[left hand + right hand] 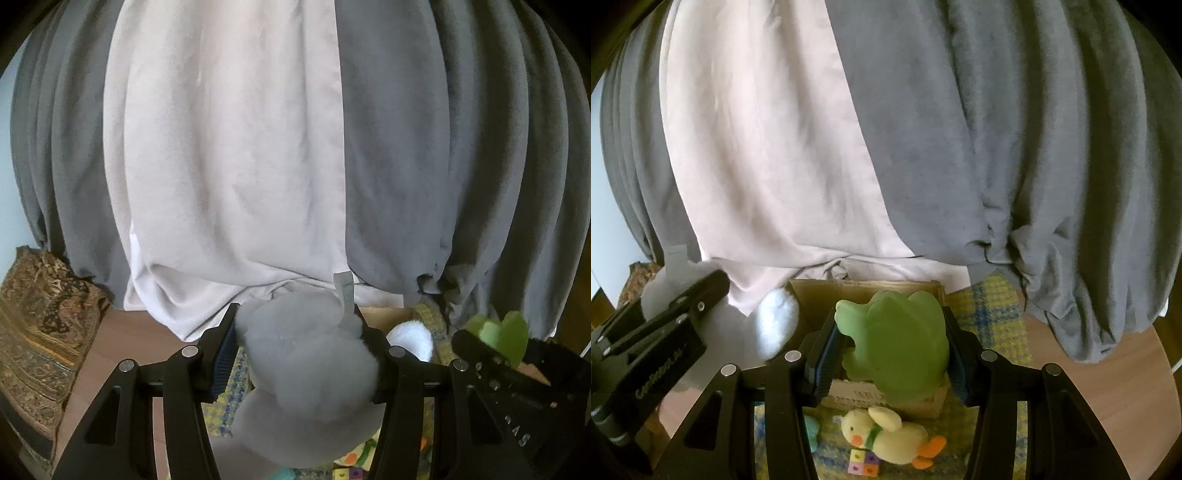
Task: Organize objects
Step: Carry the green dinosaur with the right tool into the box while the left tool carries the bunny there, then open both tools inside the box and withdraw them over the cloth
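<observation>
While both tools pinch plush toys, curtains (997, 147) loom behind cardboard box (812, 295).

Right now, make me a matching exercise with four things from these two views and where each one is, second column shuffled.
Things:
1. grey plush toy
2. green plush toy
3. yellow duck
4. cardboard box

Places:
A. lying on the yellow checked mat, nearer the camera than the box
B. gripped by the left gripper
C. on the mat below the curtains, open top
D. gripped by the right gripper

Pairs: 1-B, 2-D, 3-A, 4-C
</observation>
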`<state>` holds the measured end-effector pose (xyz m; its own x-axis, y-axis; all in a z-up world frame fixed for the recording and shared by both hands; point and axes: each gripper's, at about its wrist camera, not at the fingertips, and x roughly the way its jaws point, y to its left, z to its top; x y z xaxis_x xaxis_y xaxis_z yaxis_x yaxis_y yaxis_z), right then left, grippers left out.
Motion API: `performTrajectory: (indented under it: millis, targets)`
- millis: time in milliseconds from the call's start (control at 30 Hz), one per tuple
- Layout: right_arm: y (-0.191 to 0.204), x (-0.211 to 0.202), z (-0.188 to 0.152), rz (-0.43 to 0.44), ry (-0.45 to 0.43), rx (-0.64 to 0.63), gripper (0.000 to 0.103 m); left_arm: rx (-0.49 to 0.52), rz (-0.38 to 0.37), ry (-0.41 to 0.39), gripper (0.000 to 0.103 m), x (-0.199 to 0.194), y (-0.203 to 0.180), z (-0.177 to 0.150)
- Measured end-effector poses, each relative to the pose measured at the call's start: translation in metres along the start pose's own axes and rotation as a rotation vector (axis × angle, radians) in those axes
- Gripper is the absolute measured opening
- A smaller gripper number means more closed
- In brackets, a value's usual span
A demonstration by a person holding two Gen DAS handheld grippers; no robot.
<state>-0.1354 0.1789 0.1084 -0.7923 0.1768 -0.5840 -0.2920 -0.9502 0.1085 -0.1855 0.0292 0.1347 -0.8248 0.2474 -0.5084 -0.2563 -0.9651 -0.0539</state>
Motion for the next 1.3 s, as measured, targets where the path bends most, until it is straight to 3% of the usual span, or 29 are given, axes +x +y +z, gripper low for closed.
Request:
performTrajectory:
  millis: [433,900,967,1033,1100,1300]
  targets:
    - [-0.007,0.038,0.01,0.004,0.059,0.022,0.05,-0.056,-0.048,0.045,0.054,0.053,0.005,0.015]
    - [-0.01,0.072,0.004,0.013,0.131,0.023,0.051,-0.073,-0.043,0.125,0.058,0.095,0.009,0.005]
    - [-0.011,0.073,0.004,0.01,0.136,0.023,0.06,-0.065,-0.038,0.13,0.06,0.094,0.008,0.004]
    - [-0.011,0.071,0.004,0.0,0.125,0.024,0.08,-0.062,-0.026,0.126,0.067,0.092,0.006,0.004]
    - [-0.012,0.067,0.004,-0.02,0.112,0.029,0.085,-0.053,0.002,0.115,0.081,0.089,0.005,0.005]
    - [-0.018,0.064,0.002,-0.053,0.116,0.05,0.096,-0.043,0.07,0.098,0.095,0.079,0.006,0.003]
